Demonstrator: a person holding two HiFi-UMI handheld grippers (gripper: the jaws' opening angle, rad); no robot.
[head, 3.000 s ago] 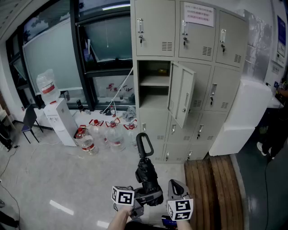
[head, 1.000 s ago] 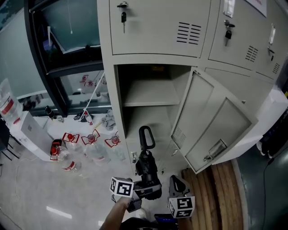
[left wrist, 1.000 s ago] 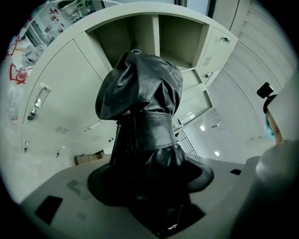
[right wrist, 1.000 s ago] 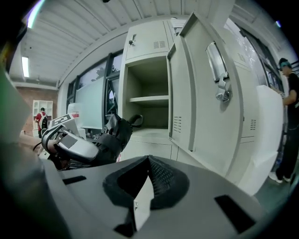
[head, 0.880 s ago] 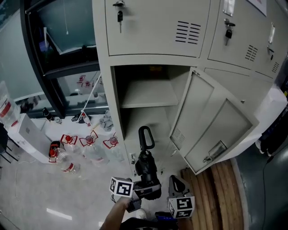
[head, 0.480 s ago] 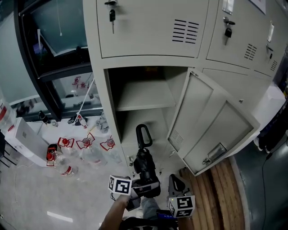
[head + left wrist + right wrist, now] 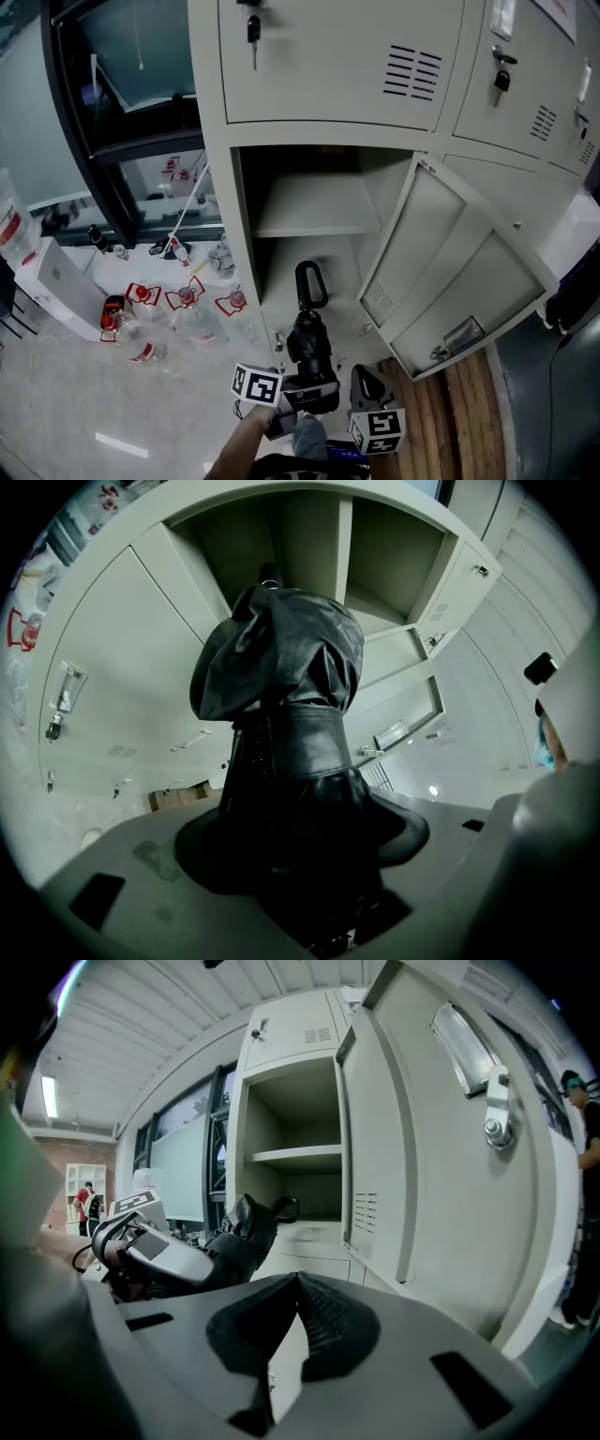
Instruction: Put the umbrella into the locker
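A folded black umbrella [image 7: 309, 347] with a loop handle [image 7: 310, 281] is held upright in my left gripper [image 7: 298, 398], which is shut on its lower end. In the left gripper view the umbrella [image 7: 286, 761] fills the space between the jaws and points up at the open locker compartment [image 7: 314, 555]. The grey locker [image 7: 319, 220] stands just ahead, its door [image 7: 450, 272] swung out to the right, a shelf [image 7: 314, 206] across the compartment. My right gripper [image 7: 367, 386] sits beside the left one, jaws shut on nothing; in its view the umbrella [image 7: 239, 1237] is at the left.
Several water bottles [image 7: 178, 309] lie on the floor to the left of the locker, with a white water dispenser [image 7: 52, 281] further left. Dark window frames [image 7: 103, 141] stand behind. A wooden bench [image 7: 487, 412] is at the lower right. Keys hang in the upper doors [image 7: 253, 28].
The view has drawn closer to the locker since three seconds ago. Over the last second the umbrella handle has stayed just in front of the open compartment's lower part; both grippers kept their hold.
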